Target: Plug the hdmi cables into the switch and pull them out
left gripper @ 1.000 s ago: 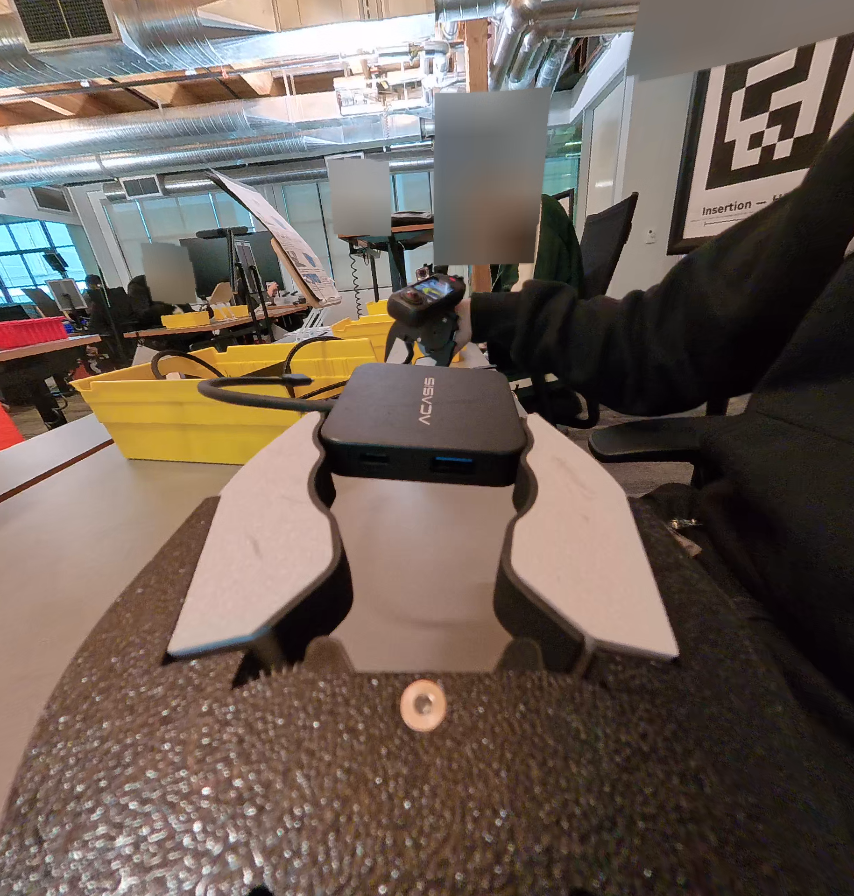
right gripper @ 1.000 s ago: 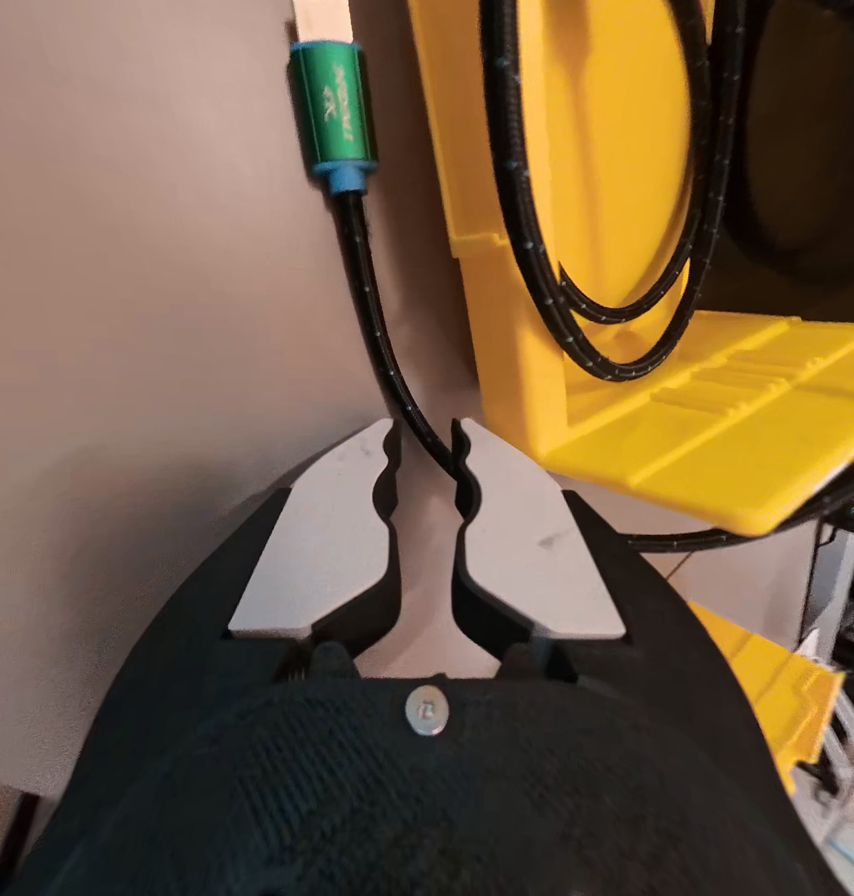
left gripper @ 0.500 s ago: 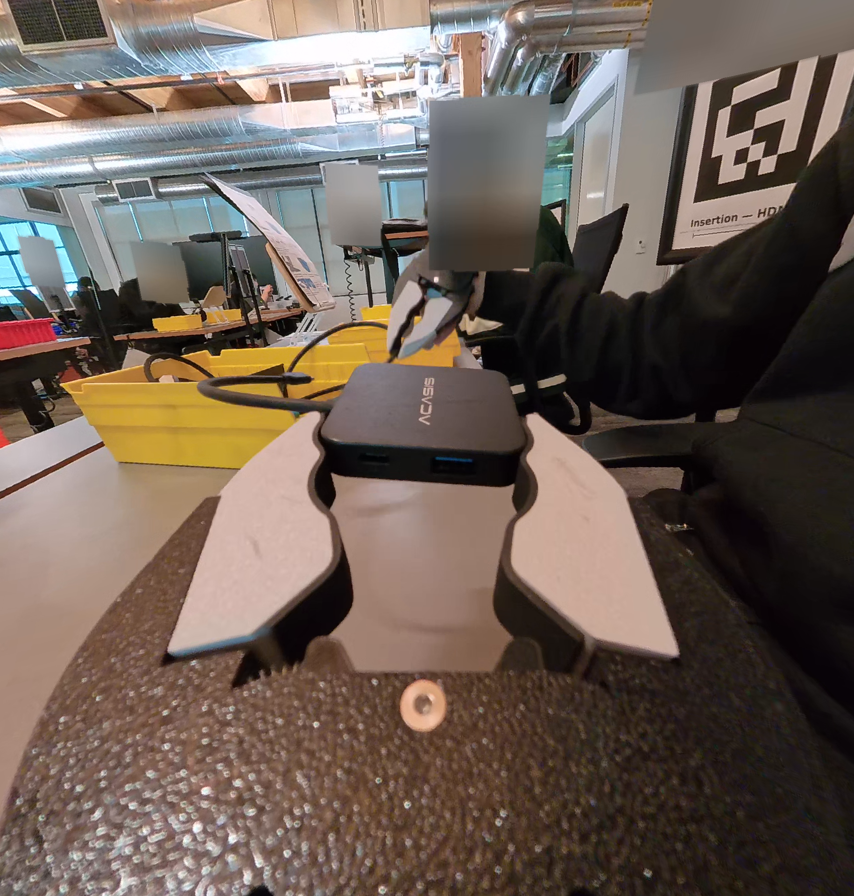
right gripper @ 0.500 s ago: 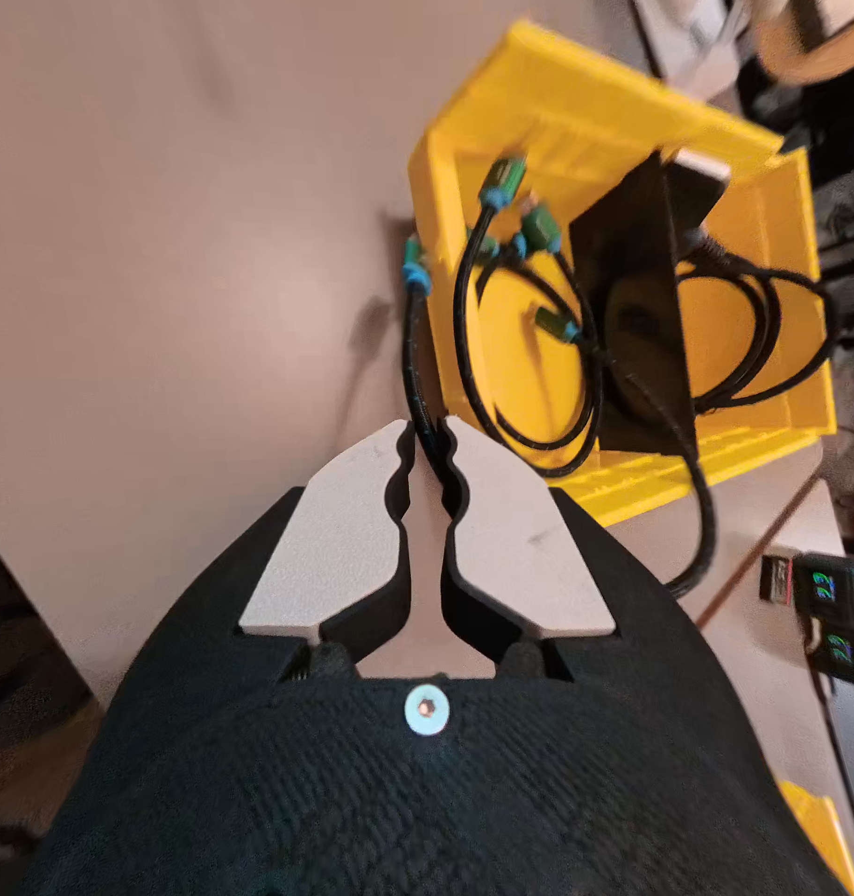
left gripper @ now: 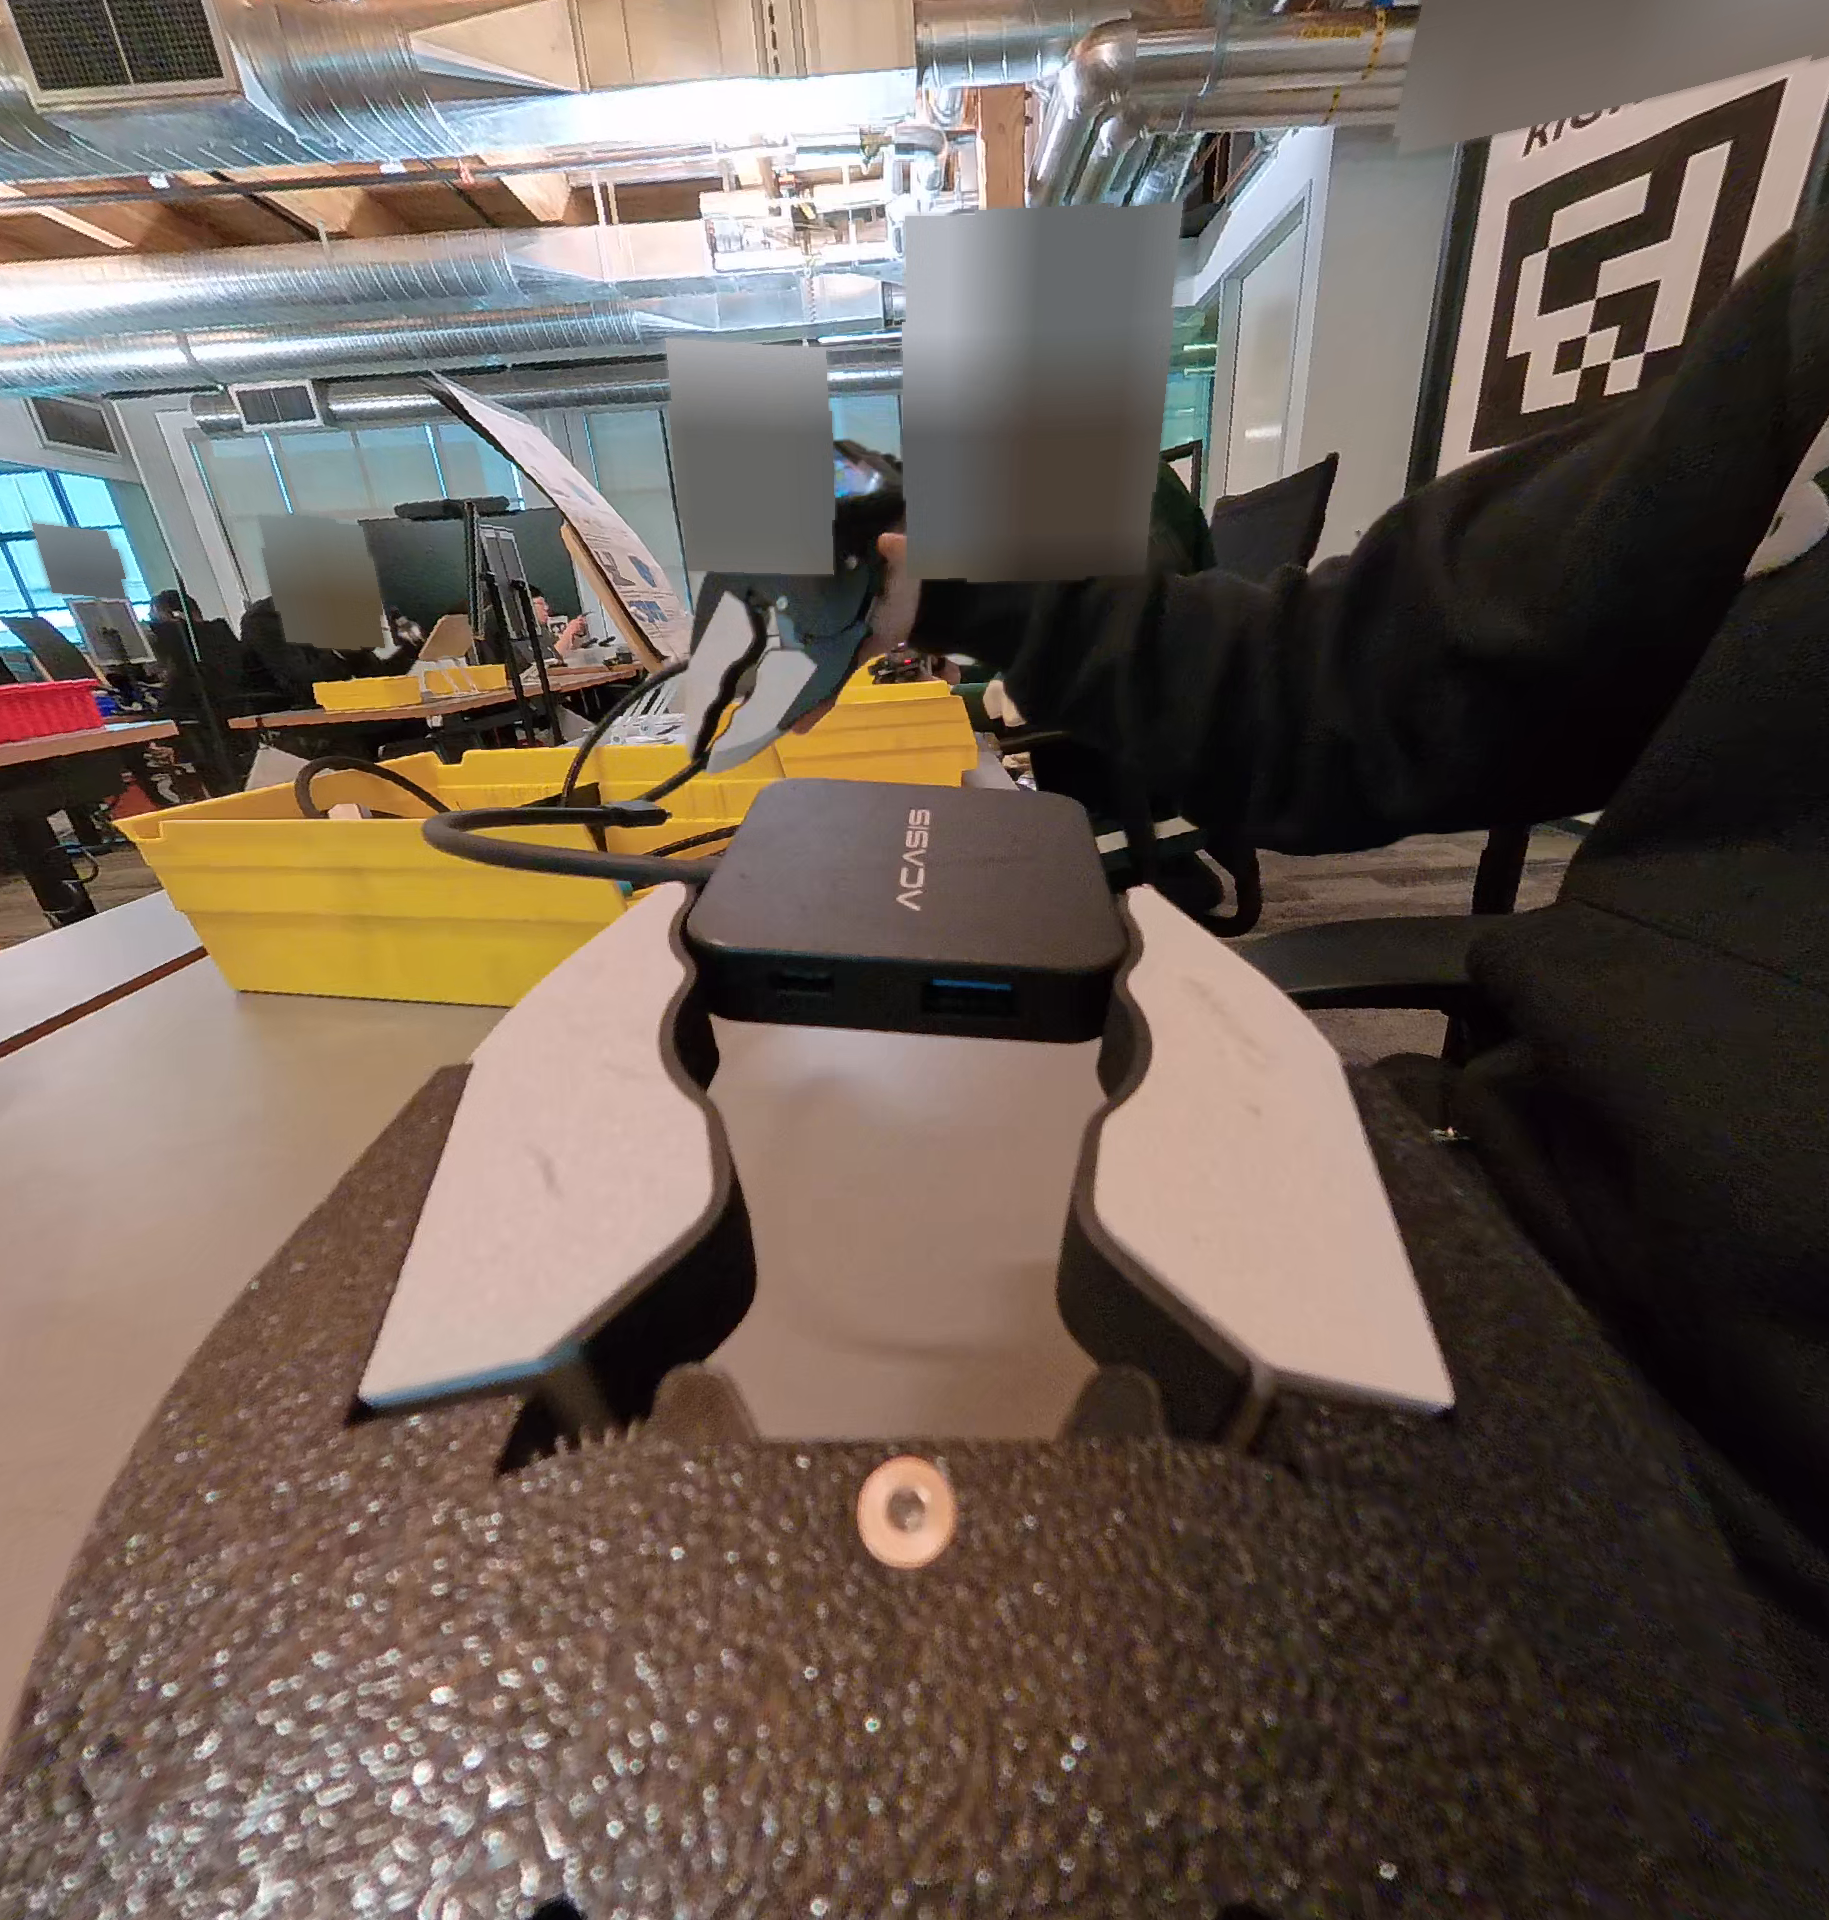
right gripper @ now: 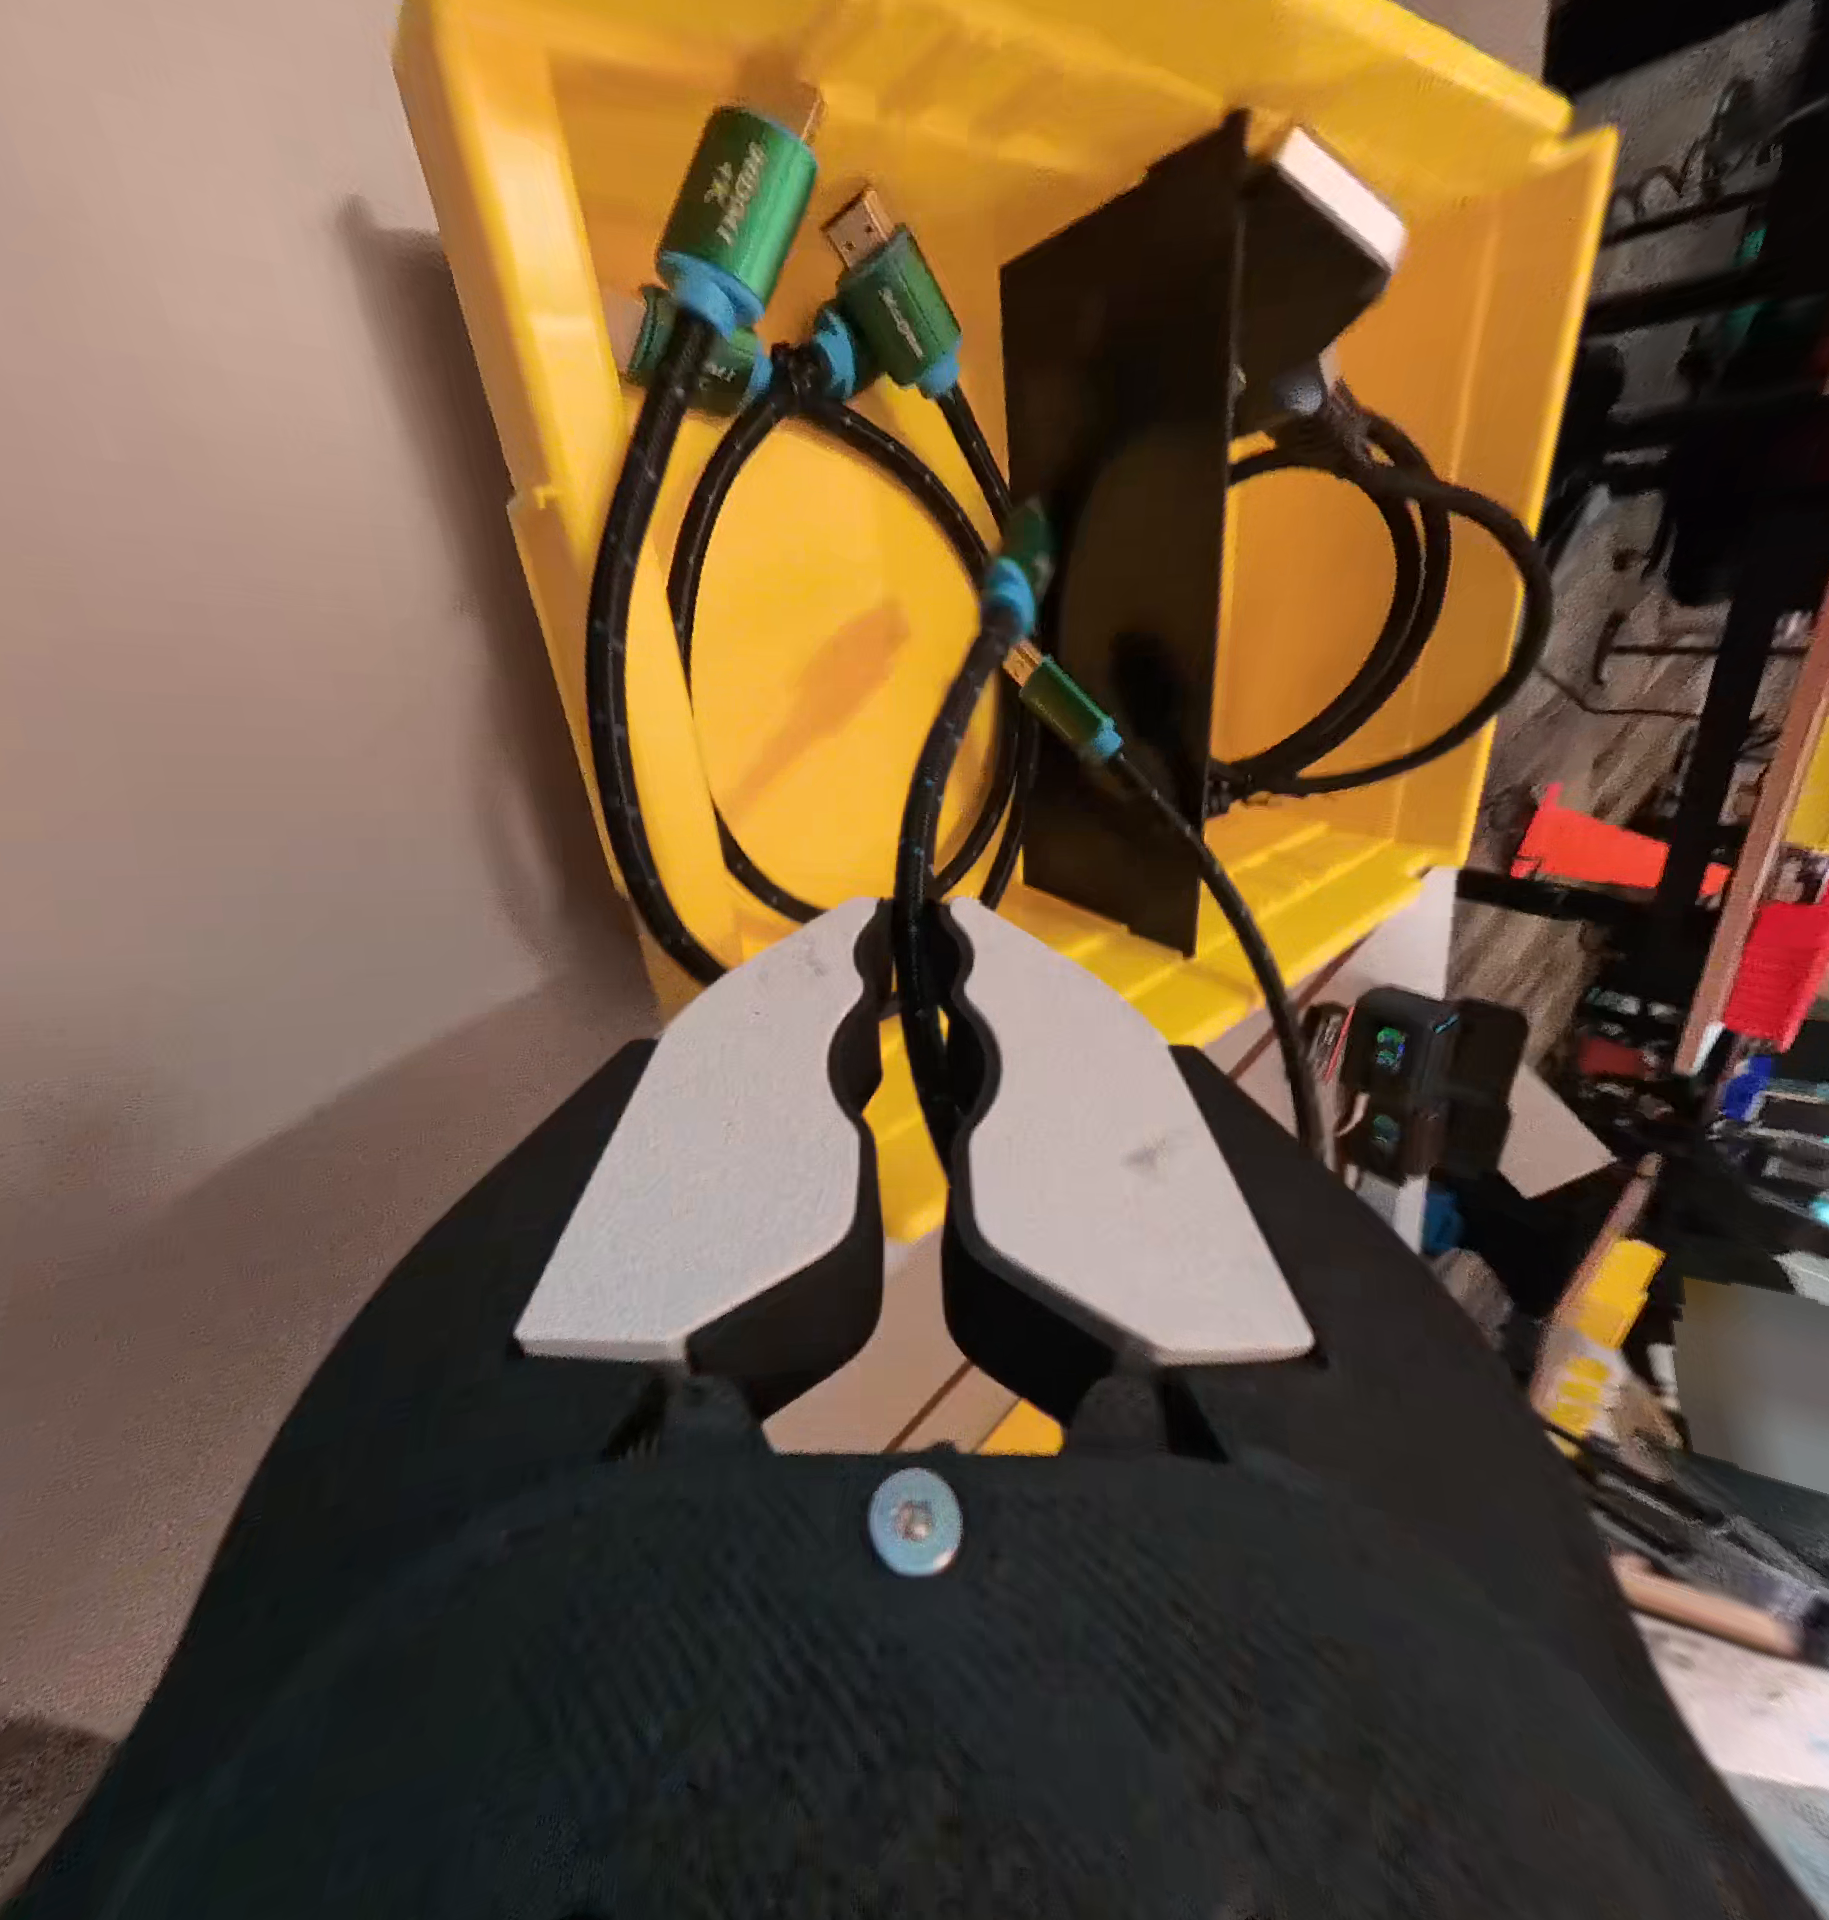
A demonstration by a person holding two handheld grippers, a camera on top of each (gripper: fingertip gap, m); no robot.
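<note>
right gripper (right gripper: 915, 935): clamped on braided cable (right gripper: 925, 790), lifted off the table since 1 s ago, above yellow bin (right gripper: 1492, 520)
left gripper (left gripper: 905, 935): clamped on switch (left gripper: 905, 894), unmoved
next: probably plug at 12 o'clock

This is an open-plan lab or workshop office. Bare silver ducts (left gripper: 266, 301) and pipes run under a wooden ceiling, tall windows (left gripper: 16, 540) fill the far wall at nine o'clock, and people sit at rows of desks (left gripper: 453, 707) loaded with yellow parts bins (left gripper: 370, 904) and a red bin (left gripper: 22, 712). At one o'clock a large black-and-white marker poster (left gripper: 1627, 281) hangs on the wall beside a black office chair (left gripper: 1274, 520), and the right wrist view shows cluttered shelving (right gripper: 1741, 727) past the counter (right gripper: 214, 727) at three o'clock.
</note>
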